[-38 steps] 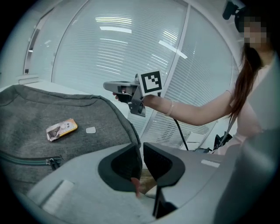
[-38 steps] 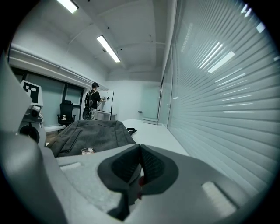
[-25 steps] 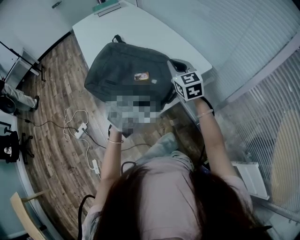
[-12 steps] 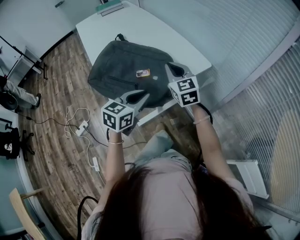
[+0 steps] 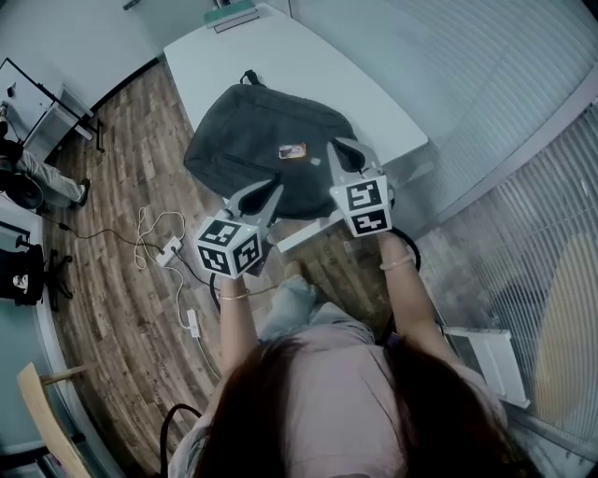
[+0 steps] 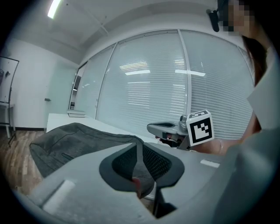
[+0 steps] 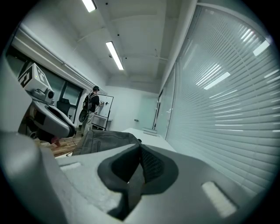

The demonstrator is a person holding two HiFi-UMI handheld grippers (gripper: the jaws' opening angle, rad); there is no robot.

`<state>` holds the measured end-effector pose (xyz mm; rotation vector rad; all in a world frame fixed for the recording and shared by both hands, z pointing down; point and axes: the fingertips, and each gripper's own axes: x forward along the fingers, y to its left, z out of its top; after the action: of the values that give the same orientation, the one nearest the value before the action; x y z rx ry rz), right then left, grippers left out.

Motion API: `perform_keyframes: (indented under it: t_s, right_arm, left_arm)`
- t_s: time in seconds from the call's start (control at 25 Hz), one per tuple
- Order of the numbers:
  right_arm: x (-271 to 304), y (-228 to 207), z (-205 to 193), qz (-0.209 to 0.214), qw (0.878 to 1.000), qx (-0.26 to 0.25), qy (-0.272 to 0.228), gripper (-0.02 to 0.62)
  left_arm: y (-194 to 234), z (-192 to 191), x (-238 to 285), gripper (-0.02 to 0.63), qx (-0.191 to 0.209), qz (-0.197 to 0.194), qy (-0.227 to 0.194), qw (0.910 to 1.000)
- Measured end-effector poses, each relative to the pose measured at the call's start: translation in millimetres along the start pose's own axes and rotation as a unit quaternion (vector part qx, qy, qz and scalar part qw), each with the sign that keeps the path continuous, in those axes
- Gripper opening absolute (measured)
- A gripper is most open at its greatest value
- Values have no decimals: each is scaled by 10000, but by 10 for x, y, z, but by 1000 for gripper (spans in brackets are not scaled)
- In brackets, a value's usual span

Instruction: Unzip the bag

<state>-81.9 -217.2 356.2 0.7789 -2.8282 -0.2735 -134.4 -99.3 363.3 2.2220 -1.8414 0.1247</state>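
A dark grey bag (image 5: 262, 140) with a small orange tag (image 5: 292, 151) lies flat on the white table (image 5: 280, 56). My left gripper (image 5: 271, 187) hovers at the bag's near edge and points level at it. Its jaws (image 6: 138, 146) have just been closing; only a narrow slit is left, with nothing in it. My right gripper (image 5: 338, 147) hangs over the bag's near right corner, its jaws (image 7: 140, 146) shut and empty. Each gripper view shows the bag (image 6: 74, 140) (image 7: 105, 138) lying beyond the jaws. No zip pull can be made out.
A power strip with cables (image 5: 168, 252) lies on the wooden floor left of the table. A flat object (image 5: 229, 14) sits at the table's far end. A blinds-covered glass wall (image 5: 505, 84) runs along the right. A person (image 7: 92, 105) stands far off.
My left gripper has risen from below the table's near edge to the bag's near edge and tipped up to level. The right gripper has drifted a little towards the bag's near corner.
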Motion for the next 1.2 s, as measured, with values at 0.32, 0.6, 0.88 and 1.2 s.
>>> perform_keyframes:
  t_s: [0.32,0.6,0.88,1.2]
  right_arm:
    - [-153,211,26,-59,9999,-35,-100,3]
    - [-285,486,99,19,9990,405,-194,4]
    - [-523,769,335,-47,9978,502,-429,3]
    - [-764,1093,502,-244,9974,436,-514,4]
  left_arm:
    - [100,104,-228,49,164,428,-216,9987]
    - [155,154,-437,46,412,580,-319,9970]
    - [84,195,-807,44,496,550,-507,9960]
    - [25,230,-1255,43,544,555,-705,9945]
